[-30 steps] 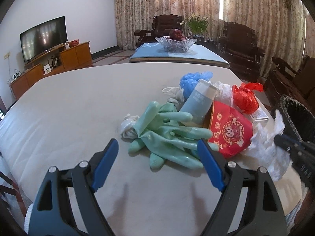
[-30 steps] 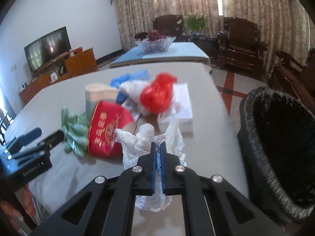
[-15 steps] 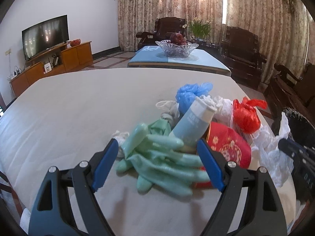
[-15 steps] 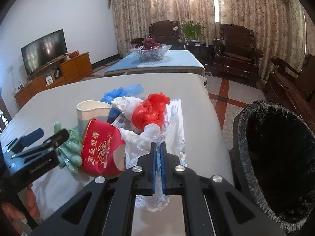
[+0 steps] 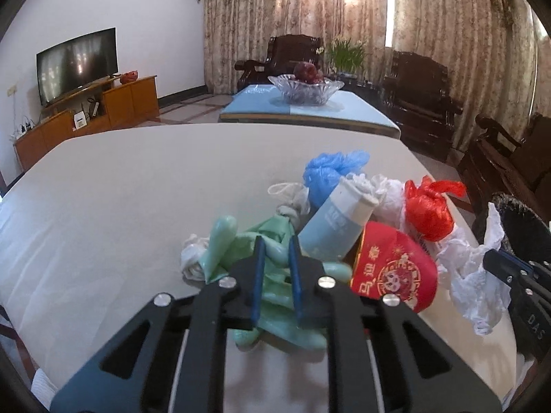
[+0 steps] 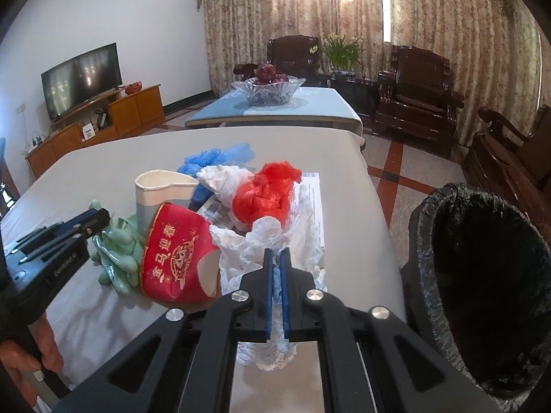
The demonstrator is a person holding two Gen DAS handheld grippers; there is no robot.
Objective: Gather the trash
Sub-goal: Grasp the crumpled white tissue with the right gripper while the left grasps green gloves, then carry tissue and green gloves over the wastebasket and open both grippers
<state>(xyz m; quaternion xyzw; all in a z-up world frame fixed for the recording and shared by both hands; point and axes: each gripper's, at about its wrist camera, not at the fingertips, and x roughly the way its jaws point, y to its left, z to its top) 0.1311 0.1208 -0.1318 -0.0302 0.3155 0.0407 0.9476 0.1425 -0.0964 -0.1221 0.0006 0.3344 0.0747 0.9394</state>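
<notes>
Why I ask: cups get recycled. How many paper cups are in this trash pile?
2. A tilted pale blue cup, and beside it a red cup on its side, by the green gloves. Others may be buried.

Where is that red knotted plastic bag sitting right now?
The red knotted plastic bag sits on the table in the middle of the trash pile, behind the red paper cup and beside the crumpled white tissue, left of the bin.

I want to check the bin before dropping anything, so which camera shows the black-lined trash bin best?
The right wrist view: the trash bin shows its open mouth and liner. The left wrist view catches only a sliver of its rim.
</notes>
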